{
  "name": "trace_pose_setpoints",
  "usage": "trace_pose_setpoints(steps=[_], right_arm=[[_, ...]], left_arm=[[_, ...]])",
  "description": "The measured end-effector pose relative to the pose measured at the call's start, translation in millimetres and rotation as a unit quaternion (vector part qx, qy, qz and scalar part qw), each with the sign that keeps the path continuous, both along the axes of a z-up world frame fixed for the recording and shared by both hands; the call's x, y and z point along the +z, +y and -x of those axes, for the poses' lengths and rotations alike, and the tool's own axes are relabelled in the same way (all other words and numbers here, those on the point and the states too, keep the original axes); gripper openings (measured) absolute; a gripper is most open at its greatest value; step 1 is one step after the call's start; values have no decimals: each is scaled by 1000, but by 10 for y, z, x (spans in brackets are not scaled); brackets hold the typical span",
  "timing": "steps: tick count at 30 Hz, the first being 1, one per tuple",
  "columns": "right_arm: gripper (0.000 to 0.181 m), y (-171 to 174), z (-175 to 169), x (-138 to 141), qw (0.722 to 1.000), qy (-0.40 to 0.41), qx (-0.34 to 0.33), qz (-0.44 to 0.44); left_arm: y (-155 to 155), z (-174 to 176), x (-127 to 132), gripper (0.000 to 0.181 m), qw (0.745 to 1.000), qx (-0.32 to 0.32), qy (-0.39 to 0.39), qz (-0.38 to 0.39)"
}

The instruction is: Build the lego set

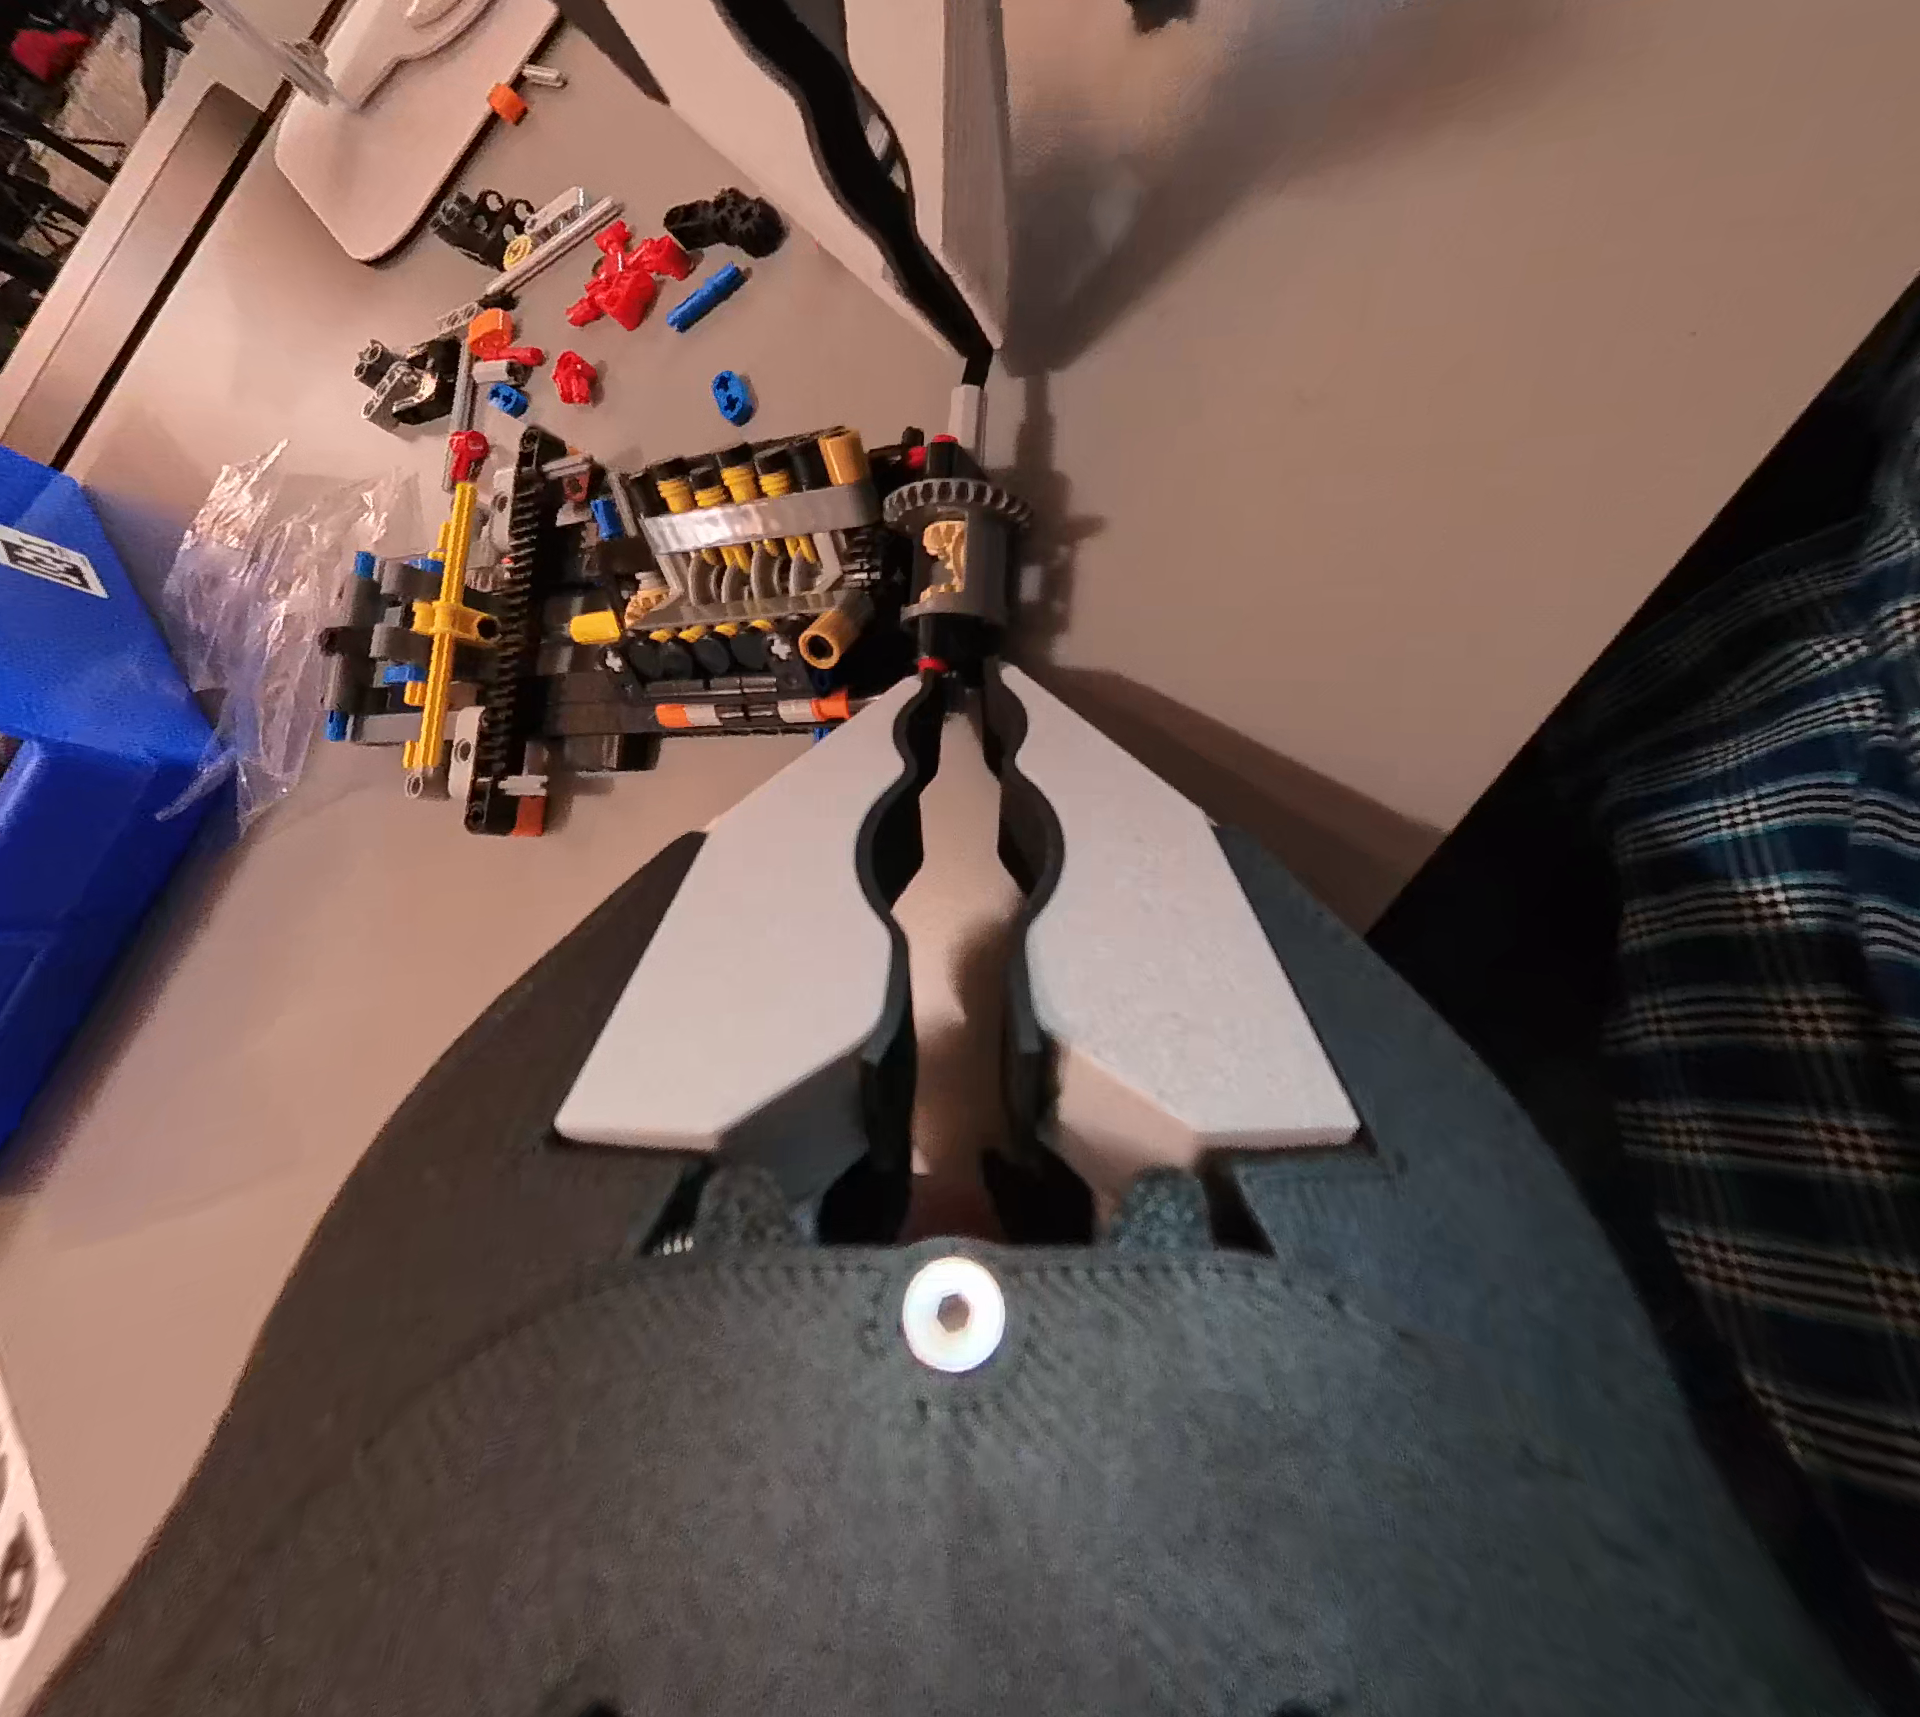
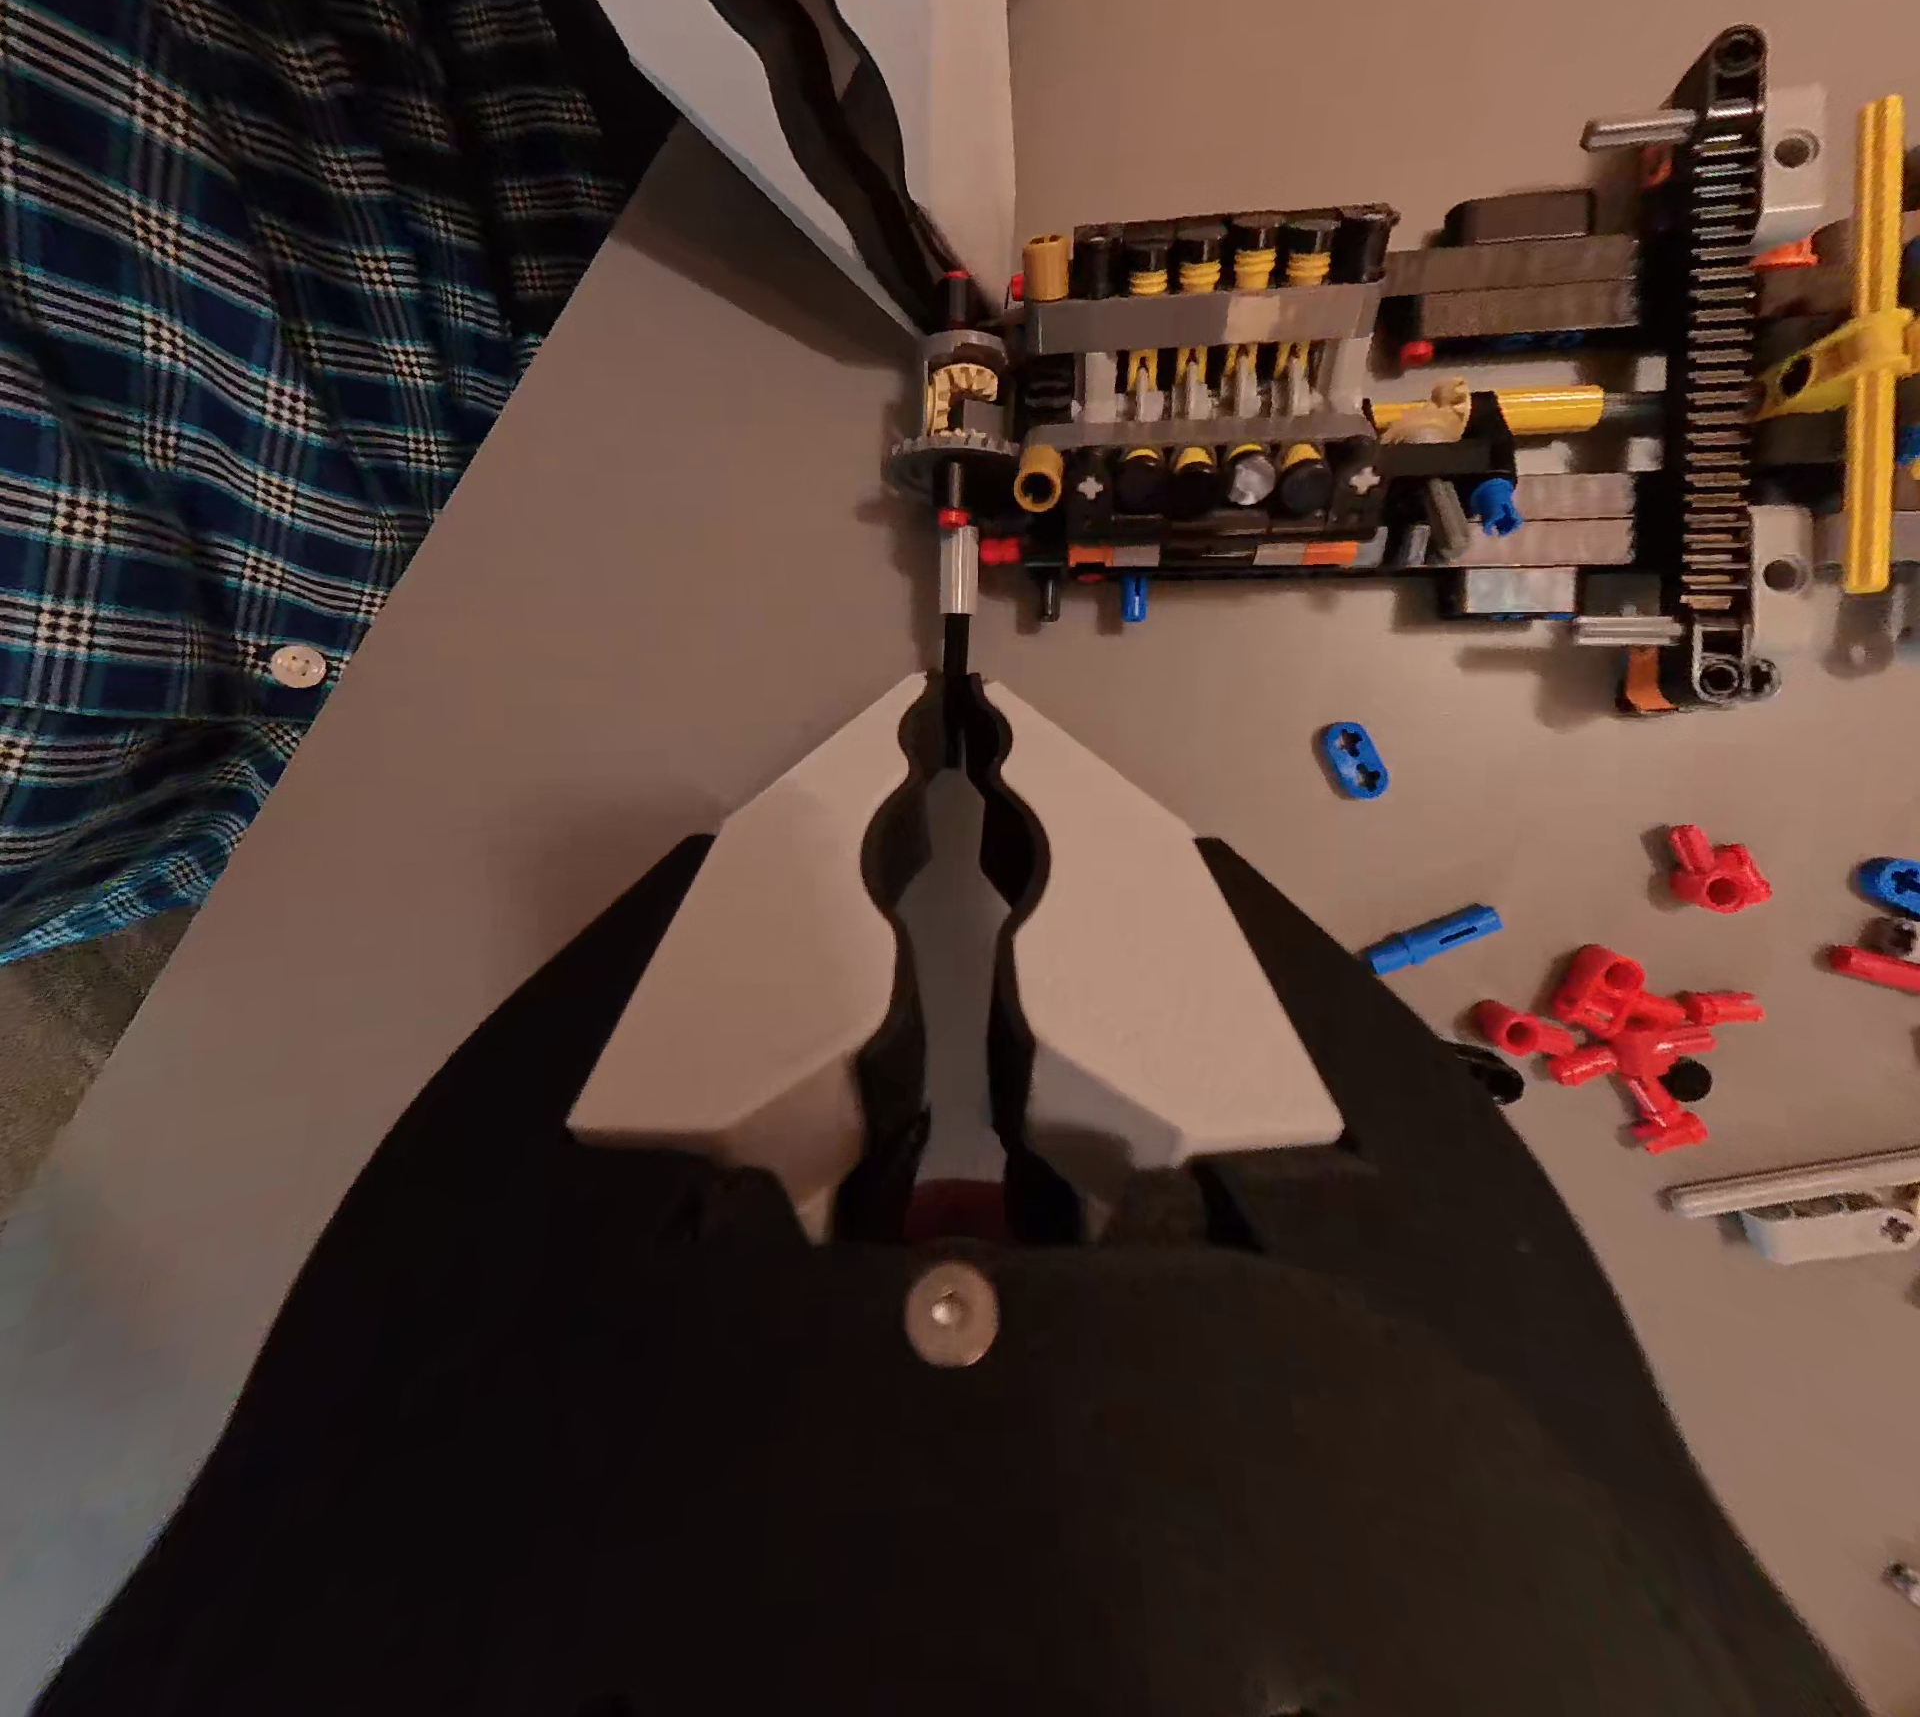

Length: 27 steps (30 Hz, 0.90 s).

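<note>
Two grippers meet at the gray differential gear (image 1: 951, 540) on the end of our lego car frame (image 1: 665, 597), which lies on the counter (image 1: 1351, 317). Our left gripper (image 1: 951, 691) pinches the black axle (image 1: 948, 680) on one side of that gear. Our right gripper (image 2: 951, 696) pinches the other black axle (image 2: 954, 654), the one with the light gray sleeve (image 2: 956, 585). We think we are fitting the axles. Next we should push gently, straight toward the gear.
</note>
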State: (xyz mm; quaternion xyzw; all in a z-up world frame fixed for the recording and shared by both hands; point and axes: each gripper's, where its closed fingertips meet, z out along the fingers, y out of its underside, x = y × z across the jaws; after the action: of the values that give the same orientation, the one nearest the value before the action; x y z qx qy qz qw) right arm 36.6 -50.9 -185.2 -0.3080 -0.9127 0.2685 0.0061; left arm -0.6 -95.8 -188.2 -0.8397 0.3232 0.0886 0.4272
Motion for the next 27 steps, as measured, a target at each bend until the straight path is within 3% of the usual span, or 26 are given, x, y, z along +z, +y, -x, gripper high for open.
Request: trace_pose_setpoints(steps=[19, 27], right_arm=[[0, 69, 28, -10, 985, -67, 109, -116], [0, 61, 30, -35, 982, -96, 121, -109]], left_arm=[[14, -21, -11, 4, 1000, -16, 18, 4], [23, -14, -13, 4, 1000, -17, 18, 5]])
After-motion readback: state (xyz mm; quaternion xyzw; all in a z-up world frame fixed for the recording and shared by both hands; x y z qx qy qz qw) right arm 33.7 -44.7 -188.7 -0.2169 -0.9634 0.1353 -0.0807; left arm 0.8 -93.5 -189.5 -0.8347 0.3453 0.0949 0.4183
